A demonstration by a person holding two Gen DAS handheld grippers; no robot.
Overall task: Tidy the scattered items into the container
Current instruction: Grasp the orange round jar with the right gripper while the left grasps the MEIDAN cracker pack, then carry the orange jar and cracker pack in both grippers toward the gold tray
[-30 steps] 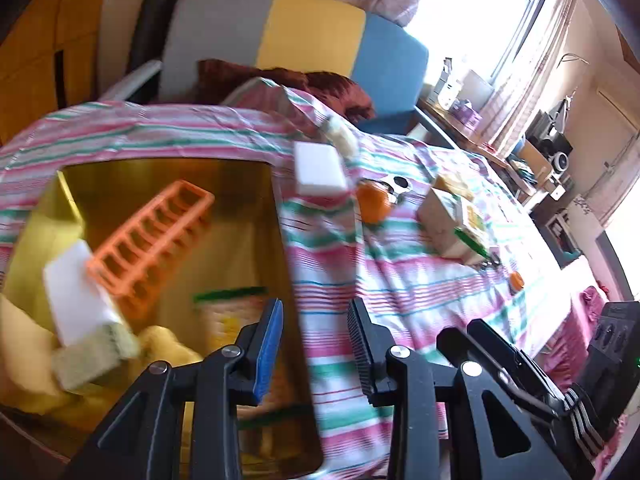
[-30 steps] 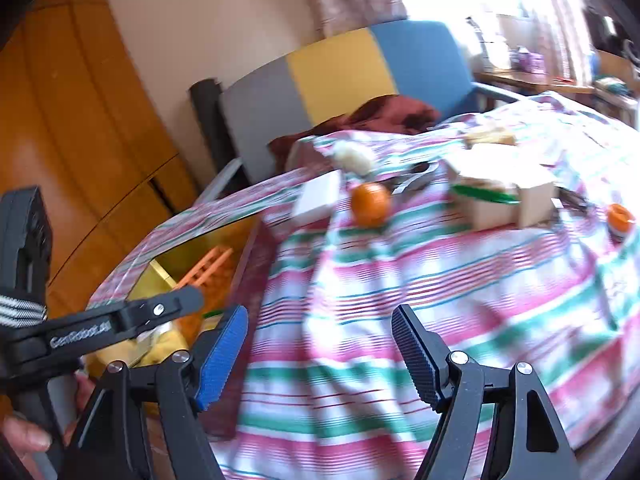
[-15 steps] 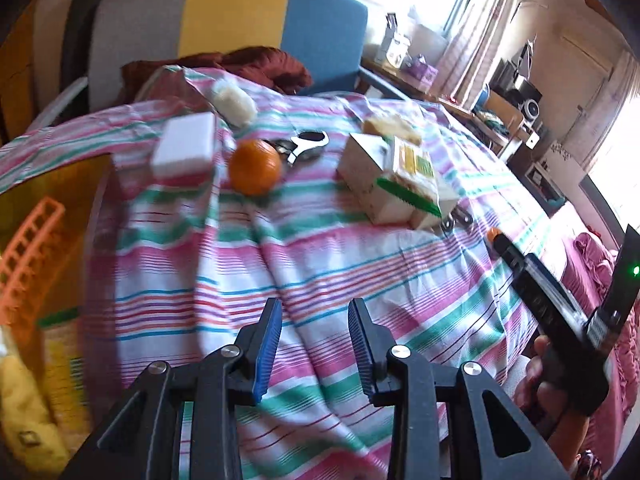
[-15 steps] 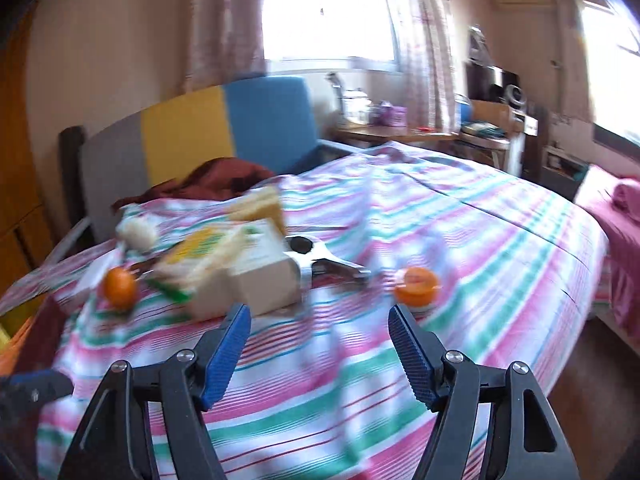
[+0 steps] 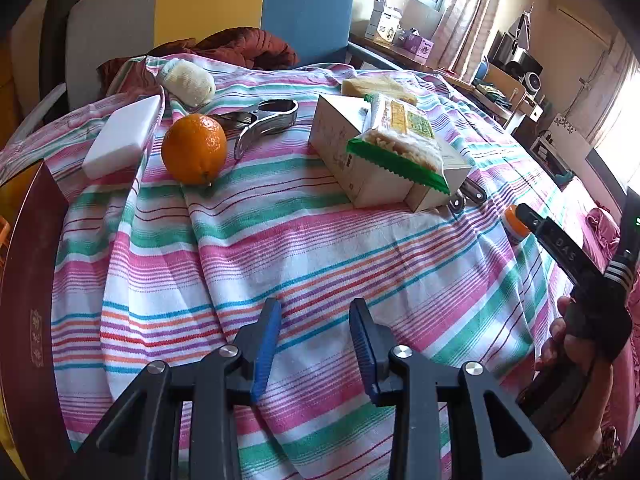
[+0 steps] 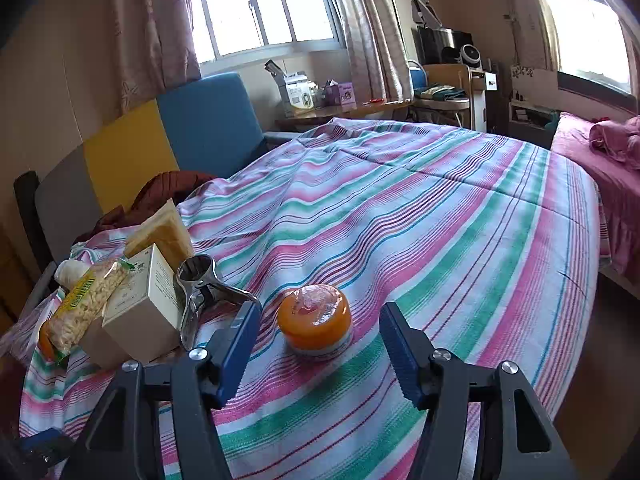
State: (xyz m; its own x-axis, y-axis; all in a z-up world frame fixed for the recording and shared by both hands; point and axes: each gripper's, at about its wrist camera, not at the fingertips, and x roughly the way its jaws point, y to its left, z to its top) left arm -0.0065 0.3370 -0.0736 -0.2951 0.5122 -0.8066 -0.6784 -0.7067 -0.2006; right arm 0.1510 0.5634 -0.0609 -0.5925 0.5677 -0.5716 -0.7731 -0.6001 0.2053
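Right tool (image 6: 320,344) has its jaws wide apart with nothing in them, and the orange jar (image 6: 315,322) sits on the striped cloth (image 6: 440,240) right between the tips, just ahead, not touching either one as far as I can see. Off to its left there's a box (image 6: 140,320) with a snack pack (image 6: 86,304) lying on top, and a metal clip (image 6: 200,288) just beside the box. Left tool (image 5: 316,344) is also parted, a narrower gap, empty, over bare cloth. Well ahead of it and a bit left sits an orange (image 5: 194,149), with a white block (image 5: 122,136) further left and a rolled sock (image 5: 186,77) behind those. The container (image 5: 28,280) only shows as a dark red wall at the far left of the left tool.
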